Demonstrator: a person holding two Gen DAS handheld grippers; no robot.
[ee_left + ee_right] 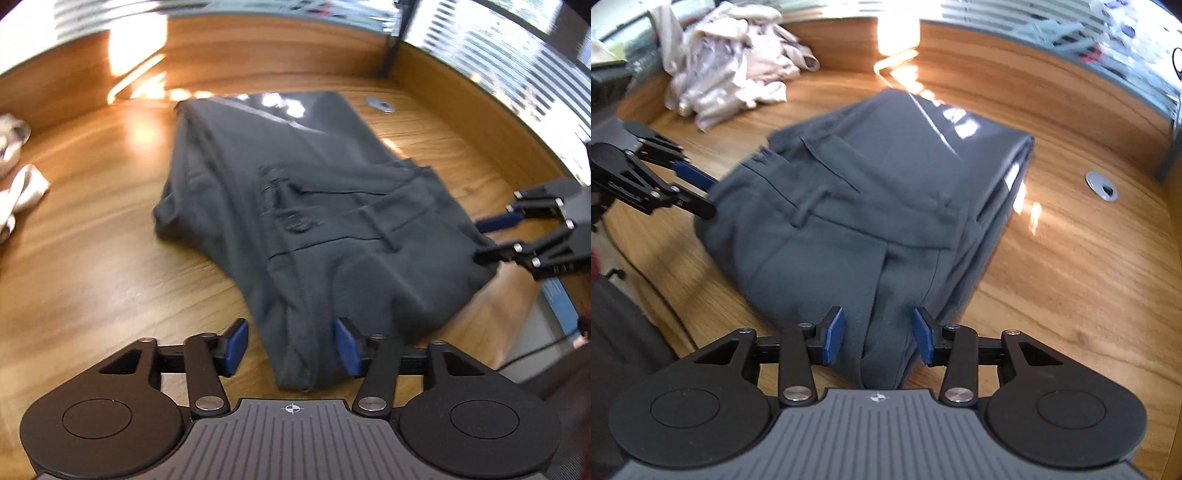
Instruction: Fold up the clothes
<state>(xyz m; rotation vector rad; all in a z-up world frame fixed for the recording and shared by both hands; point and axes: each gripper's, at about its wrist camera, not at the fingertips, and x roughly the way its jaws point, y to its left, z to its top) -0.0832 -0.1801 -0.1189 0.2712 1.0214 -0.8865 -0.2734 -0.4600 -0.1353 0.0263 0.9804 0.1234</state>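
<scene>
Cataloguing dark grey trousers, lying folded on the wooden desk; I am holding left gripper and right gripper unclenched astride its near corners, gripping nothing; pale clothes pile is waiting unfolded beyond.

dark grey trousers, wood-grain table
</scene>
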